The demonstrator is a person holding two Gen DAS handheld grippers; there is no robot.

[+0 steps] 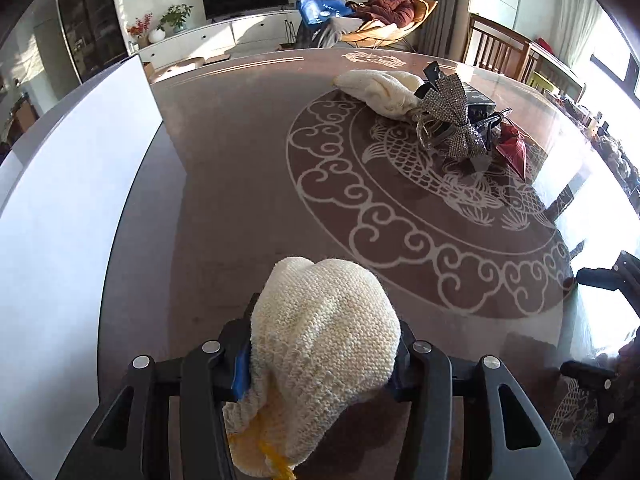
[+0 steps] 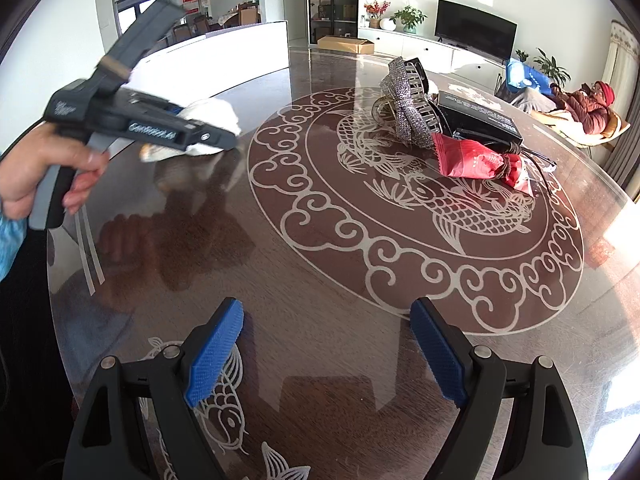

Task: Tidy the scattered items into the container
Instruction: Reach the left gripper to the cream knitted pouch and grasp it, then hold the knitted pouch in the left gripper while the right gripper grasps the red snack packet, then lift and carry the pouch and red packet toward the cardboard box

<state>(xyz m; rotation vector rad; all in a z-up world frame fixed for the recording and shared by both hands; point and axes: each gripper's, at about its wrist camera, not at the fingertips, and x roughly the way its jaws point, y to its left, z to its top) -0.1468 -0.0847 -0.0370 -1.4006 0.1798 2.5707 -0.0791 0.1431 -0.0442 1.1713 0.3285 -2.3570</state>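
The left tool [image 1: 320,364] has its blue pads clamped on a cream knitted item [image 1: 324,344], bunched up between the fingers and hanging above the desk [image 1: 240,200]. From the right wrist view, a hand [image 2: 44,176] grips that tool's handle, with the cream bundle poking out past the fingers. The right tool [image 2: 326,350] hovers wide apart with nothing between its pads, glossy desk showing through the gap. A white container [image 1: 80,180] stands at the left edge, just beside the held piece. Over by the fish pattern sits the pile: a second cream knit [image 1: 380,90], a sparkly bow [image 1: 456,120], a black box [image 2: 478,118] and a red wrapper [image 2: 472,158], all crowded together and touching.
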